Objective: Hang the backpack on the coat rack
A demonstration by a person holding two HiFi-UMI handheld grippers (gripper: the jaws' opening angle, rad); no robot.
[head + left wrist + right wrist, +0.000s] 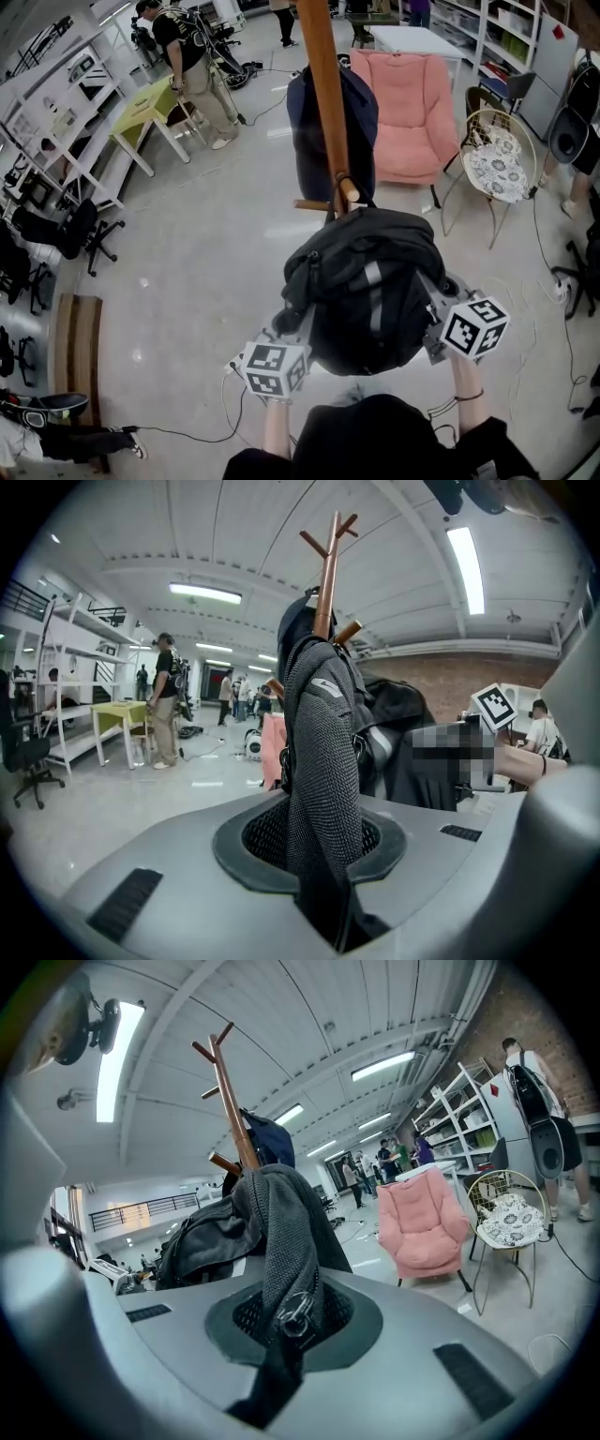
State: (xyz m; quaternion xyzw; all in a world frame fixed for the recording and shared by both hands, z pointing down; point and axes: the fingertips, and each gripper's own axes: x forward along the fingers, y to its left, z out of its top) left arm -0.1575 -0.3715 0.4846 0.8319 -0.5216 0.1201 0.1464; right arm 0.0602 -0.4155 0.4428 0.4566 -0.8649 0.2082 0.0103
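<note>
Bright even indoor light, ceiling strip lights (466, 564) glaring (overexposed), fisheye-bent dark edges

no legible text, no labels, no brands — anywhere

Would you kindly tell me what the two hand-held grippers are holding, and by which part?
Both hold the backpack by its mesh straps. The left hand-held gripper is shut on the left strap, the right hand-held gripper on the right strap.
</note>
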